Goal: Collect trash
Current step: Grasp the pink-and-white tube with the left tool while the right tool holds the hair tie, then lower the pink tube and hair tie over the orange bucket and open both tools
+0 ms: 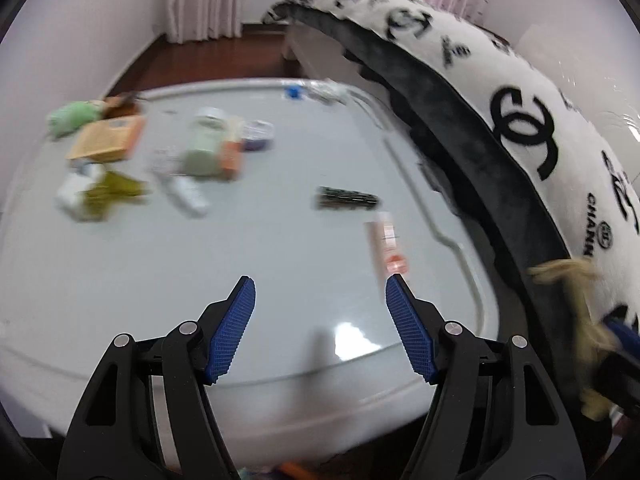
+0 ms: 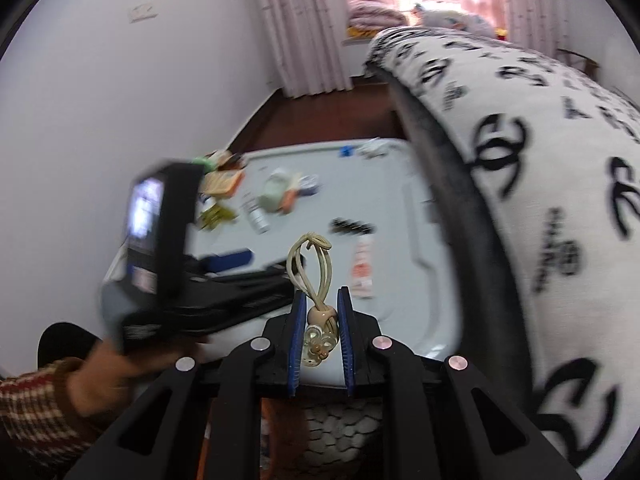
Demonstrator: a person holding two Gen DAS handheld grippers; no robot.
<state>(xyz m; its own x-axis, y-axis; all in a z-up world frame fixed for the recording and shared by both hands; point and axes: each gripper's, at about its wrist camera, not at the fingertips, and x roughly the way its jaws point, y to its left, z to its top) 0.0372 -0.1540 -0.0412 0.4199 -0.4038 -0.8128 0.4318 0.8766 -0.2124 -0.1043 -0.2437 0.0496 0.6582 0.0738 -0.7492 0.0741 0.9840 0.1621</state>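
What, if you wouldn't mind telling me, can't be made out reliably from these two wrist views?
- Left wrist view: the cluster of packets on the table is motion-blurred; labels unreadable.
- Left wrist view: the right gripper and its hair tie are smeared and cut off at the right edge.
- Right wrist view: the left gripper is blurred, its fingertips unclear.
- Right wrist view: the right gripper hides what lies below the table's near edge.

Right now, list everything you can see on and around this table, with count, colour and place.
table: one, pale grey, beside the bed
blanket: one, white with black logos, draped over the bed
tube: one, orange-white, near right of table
hair clip: one, dark, table centre
jar: one, purple, far centre
box: one, tan-orange, far left
wrapper: one, yellow-green, left
hair tie: one, beige with a charm, in right gripper
left gripper: open, over the table's near edge
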